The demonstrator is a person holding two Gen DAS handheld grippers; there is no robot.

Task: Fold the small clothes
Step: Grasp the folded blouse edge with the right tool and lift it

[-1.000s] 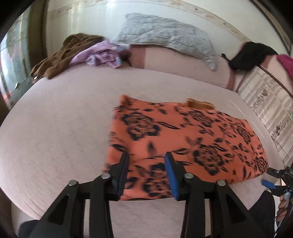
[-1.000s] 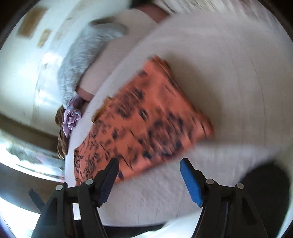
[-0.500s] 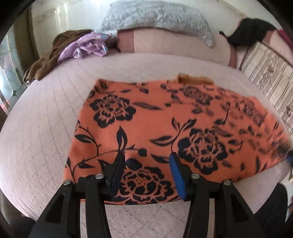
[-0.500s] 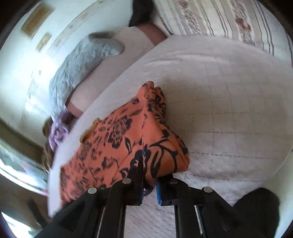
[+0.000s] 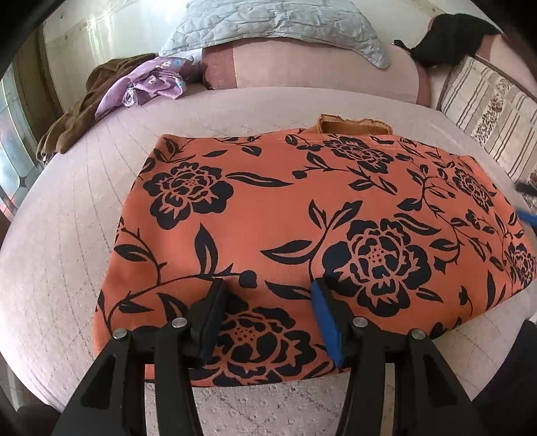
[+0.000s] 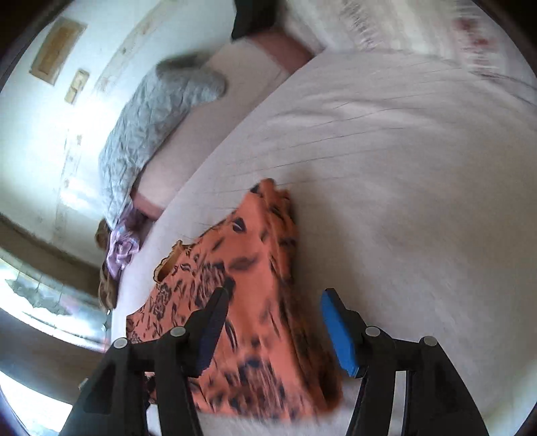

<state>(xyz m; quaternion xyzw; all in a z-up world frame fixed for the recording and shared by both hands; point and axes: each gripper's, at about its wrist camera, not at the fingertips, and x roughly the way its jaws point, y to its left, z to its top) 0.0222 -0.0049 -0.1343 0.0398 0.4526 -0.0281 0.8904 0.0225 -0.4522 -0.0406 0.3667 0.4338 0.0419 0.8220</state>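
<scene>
An orange garment with black flowers lies folded flat on the pale bed. Its brown collar sticks out at the far edge. My left gripper is open, its jaws hovering over the garment's near edge, holding nothing. In the right wrist view the same garment shows, blurred by motion. My right gripper is open over the garment's right end, with the blue finger past its edge above the bed.
A brown and purple clothes pile lies at the bed's far left. A grey quilted pillow and pink bolster sit at the head. A black garment and striped cushion are at the far right.
My right gripper was shut on the garment's right end half a second ago; it has opened and let go. My left gripper has moved closer over the near edge, still open.
</scene>
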